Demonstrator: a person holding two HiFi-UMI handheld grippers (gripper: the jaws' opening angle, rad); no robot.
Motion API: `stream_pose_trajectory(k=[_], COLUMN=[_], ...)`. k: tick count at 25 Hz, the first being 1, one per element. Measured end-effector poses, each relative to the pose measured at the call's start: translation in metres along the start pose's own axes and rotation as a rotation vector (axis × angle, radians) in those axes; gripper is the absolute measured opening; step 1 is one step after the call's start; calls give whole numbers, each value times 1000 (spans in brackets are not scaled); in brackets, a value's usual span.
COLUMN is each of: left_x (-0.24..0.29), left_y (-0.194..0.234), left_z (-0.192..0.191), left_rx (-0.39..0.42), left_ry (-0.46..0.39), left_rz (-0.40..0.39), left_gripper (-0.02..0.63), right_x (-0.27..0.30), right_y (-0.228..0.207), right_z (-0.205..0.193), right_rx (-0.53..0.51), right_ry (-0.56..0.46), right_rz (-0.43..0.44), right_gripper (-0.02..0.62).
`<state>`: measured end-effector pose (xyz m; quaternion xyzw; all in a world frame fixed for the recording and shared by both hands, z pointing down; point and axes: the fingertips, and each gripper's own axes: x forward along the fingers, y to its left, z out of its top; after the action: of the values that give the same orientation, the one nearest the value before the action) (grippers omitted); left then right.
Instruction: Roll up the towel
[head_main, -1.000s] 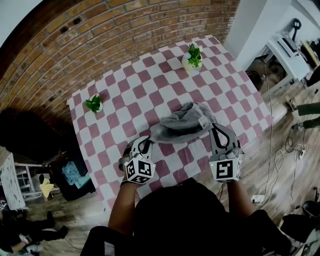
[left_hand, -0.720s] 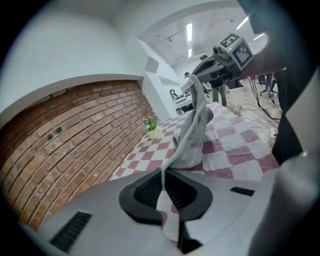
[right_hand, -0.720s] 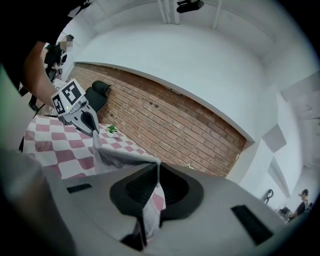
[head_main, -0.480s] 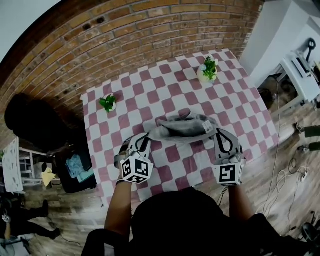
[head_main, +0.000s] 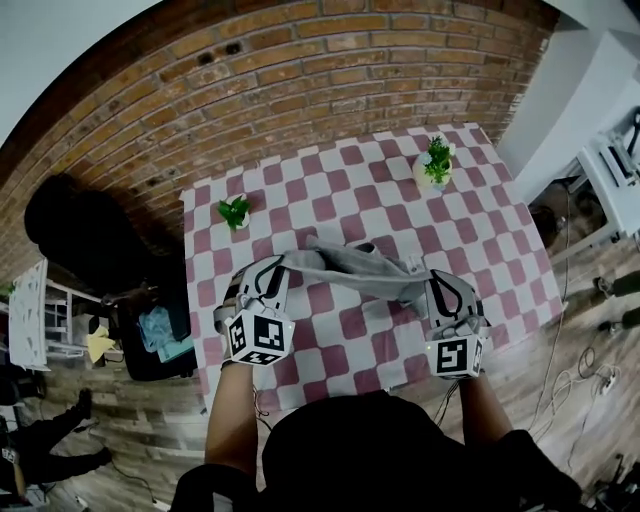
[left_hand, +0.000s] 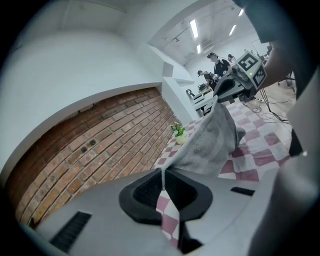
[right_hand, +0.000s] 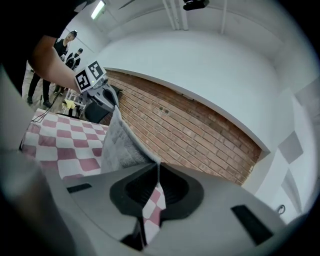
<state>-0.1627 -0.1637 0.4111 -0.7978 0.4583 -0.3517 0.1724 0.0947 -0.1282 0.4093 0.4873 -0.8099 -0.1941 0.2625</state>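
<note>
A grey towel (head_main: 368, 272) hangs stretched between my two grippers above the red-and-white checked table (head_main: 470, 230). My left gripper (head_main: 283, 262) is shut on the towel's left corner. My right gripper (head_main: 428, 278) is shut on its right corner, beside a small white label. In the left gripper view the towel (left_hand: 210, 142) runs from the shut jaws up to the other gripper (left_hand: 235, 82). In the right gripper view the towel (right_hand: 120, 145) drapes from the jaws toward the left gripper (right_hand: 97, 90). The middle of the cloth sags toward the table.
Two small potted plants stand on the table, one (head_main: 236, 212) at the back left, one (head_main: 435, 165) at the back right. A brick wall (head_main: 300, 90) runs behind the table. A dark bin (head_main: 150, 330) with blue cloth sits on the floor at left.
Both grippers have lifted the towel off the table and drawn it out sideways. The left gripper rose the most. The cloth went from a heap to a stretched strip.
</note>
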Motion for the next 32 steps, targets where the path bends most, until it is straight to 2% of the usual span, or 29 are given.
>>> stream_pose_trajectory(k=[8, 12, 19, 23, 25, 28, 32], left_x=[-12, 8, 76, 112, 128, 148, 159], left_y=[44, 60, 107, 143, 165, 203, 268], left_z=[1, -9, -30, -30, -23, -7, 30], left_rx=[48, 109, 108, 117, 91, 54, 117], left_ry=[26, 67, 167, 228, 243, 255, 259], left_rz=[84, 51, -28, -34, -14, 54, 182], left_gripper=[17, 17, 15, 15, 15, 15, 15], right_x=[32, 56, 131, 186, 218, 259, 295], right_y=[9, 6, -25, -60, -84, -119, -163], right_z=[17, 22, 48, 64, 71, 90, 130], right_rx=[-102, -190, -444, -560, -584, -565, -549], right_ry=[-30, -49, -101, -111, -104, -78, -76], right_rz=[54, 103, 128, 110, 104, 104, 63], right_gripper=[15, 17, 16, 15, 15, 16, 16])
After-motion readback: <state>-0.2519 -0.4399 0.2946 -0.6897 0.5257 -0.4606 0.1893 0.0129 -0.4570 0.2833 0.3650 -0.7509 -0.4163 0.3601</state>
